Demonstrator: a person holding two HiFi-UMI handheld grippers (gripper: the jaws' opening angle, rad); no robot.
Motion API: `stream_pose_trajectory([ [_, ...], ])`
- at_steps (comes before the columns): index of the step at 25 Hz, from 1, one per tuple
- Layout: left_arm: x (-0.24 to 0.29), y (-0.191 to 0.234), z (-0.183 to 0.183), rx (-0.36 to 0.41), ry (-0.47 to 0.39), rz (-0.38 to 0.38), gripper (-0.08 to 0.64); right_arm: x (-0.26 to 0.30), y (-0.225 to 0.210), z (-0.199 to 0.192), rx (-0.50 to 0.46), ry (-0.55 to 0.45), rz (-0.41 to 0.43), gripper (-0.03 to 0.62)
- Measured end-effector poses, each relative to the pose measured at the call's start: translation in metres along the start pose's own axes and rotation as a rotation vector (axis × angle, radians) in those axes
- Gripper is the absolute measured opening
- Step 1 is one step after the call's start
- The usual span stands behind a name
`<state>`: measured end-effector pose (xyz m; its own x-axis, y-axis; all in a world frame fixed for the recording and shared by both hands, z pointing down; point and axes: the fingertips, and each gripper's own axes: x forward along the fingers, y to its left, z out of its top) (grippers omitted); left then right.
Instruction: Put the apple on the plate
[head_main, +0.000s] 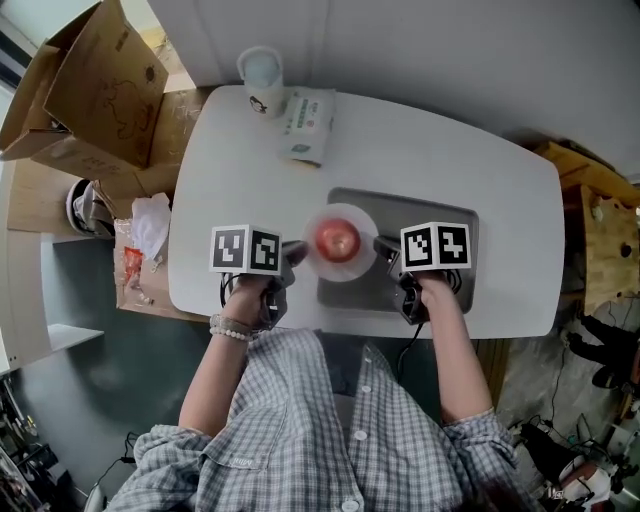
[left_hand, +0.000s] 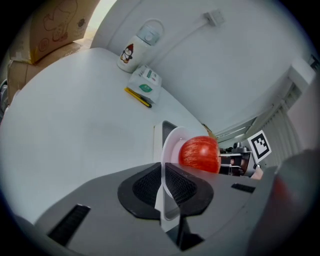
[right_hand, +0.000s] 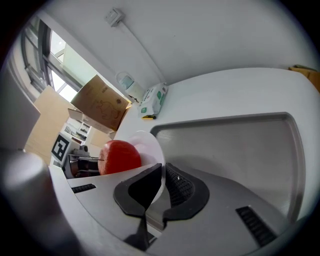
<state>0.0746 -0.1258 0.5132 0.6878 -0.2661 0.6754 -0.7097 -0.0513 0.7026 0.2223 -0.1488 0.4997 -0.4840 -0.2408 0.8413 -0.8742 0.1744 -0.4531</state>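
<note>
**While both tools gripped the plate, the apple sat on it**

As both gripper views showed, the red apple (head_main: 338, 240) lay on the white plate (head_main: 346, 271), near its middle and with bare rim showing all round it. The plate was held from two opposite sides. The left tool (left_hand: 164, 181) had its jaws closed on the rim nearest the person's left hand, the thin white edge pinched between the two black ribbed pads. The right tool (right_hand: 162, 186) had its jaws closed on the opposite rim in the same way. Neither tool touched the apple, which sat between them, closer to their tips than to anything else.

Seen from the head view, the plate lay over the left edge of a grey tray (head_main: 405, 212), partly above the tray and partly above the white desk (head_main: 230, 170). Whether it rested on that edge or hung just above it could not be told.

Farther back on the desk, well apart from the plate, lay a tissue pack (head_main: 307, 125) with a yellow pen (left_hand: 138, 97) just beside it. A cup (head_main: 261, 78) stood at the far edge near the wall. Beyond the desk's left end stood an open cardboard box (head_main: 100, 85).
</note>
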Motion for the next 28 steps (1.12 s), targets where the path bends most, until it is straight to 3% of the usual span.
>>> stream_pose_trajectory([
  [17,0.068,-0.028,-0.017,0.052,0.137,0.013,0.031,-0.013,-0.072,-0.023,0.1,0.026,-0.04,0.038],
  [25,0.076,-0.03,-0.011,0.067,0.145,0.021,0.031,-0.005,-0.085,-0.027,0.126,0.029,-0.044,0.038],
  [28,0.076,-0.031,-0.011,0.068,0.143,0.021,0.031,-0.003,-0.086,-0.027,0.086,0.021,-0.054,0.038],
])
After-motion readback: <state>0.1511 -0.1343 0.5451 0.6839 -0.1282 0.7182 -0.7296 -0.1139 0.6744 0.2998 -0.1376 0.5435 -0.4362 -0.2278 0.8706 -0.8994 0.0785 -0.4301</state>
